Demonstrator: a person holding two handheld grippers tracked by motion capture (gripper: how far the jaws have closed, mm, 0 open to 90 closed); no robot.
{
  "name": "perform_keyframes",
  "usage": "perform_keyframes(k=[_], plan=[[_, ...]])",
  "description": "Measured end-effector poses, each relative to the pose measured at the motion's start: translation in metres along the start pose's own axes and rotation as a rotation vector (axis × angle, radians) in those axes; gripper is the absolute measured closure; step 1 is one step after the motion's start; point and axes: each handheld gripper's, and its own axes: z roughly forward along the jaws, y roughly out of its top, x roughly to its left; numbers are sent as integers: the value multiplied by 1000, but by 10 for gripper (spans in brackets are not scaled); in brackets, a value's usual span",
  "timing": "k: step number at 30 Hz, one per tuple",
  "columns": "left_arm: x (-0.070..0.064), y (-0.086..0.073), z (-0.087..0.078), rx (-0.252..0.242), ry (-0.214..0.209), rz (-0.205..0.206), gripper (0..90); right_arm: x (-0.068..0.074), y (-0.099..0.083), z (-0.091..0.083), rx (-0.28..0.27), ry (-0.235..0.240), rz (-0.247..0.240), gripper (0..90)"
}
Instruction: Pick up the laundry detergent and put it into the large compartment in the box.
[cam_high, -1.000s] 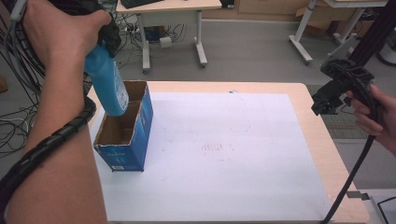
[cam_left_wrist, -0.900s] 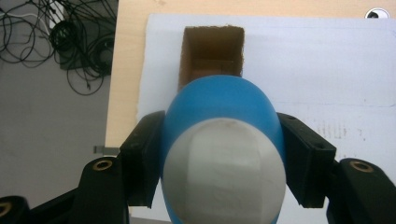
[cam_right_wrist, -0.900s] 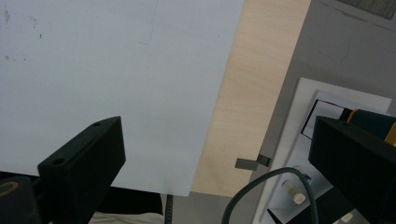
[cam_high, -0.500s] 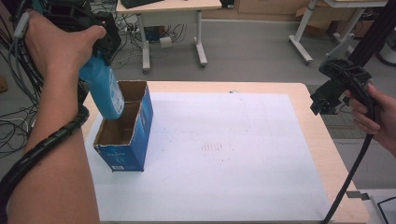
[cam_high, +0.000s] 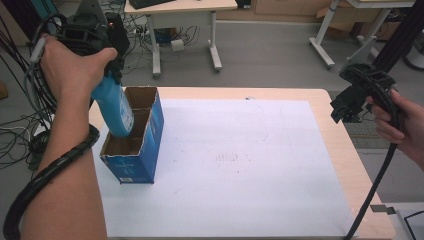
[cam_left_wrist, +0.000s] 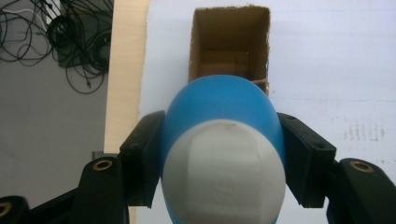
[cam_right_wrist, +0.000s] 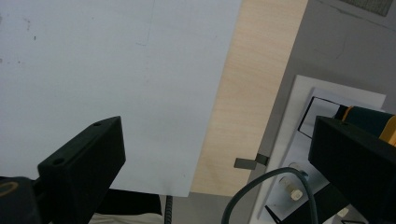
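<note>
A blue bottle (cam_high: 115, 107) with a white cap (cam_left_wrist: 224, 172) hangs tilted over an open blue cardboard box (cam_high: 135, 145) at the table's left. My left gripper (cam_high: 107, 65) is shut on the bottle's upper part, and the bottle's lower end dips just inside the box's rear half. In the left gripper view the two black jaws clamp the bottle (cam_left_wrist: 222, 112) from both sides, with the box's brown inside (cam_left_wrist: 229, 46) straight beyond it. My right gripper (cam_high: 345, 107) hovers over the table's right edge, open, with nothing between its jaws (cam_right_wrist: 215, 154).
A white sheet (cam_high: 240, 160) covers most of the wooden table (cam_high: 345, 150). Desks (cam_high: 180, 10) and tangled cables (cam_high: 20, 130) lie on the floor behind and left. White papers (cam_right_wrist: 322, 121) lie on the floor off the right edge.
The left hand has lifted and drawn the bottle slightly back and left above the box. The right gripper has barely moved.
</note>
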Motion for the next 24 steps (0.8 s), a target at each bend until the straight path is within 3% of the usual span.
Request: perform_keyframes(k=[24], plan=[[-1,-16,53,20,-10,16,383,6,2,0,2,-3,-8,34]])
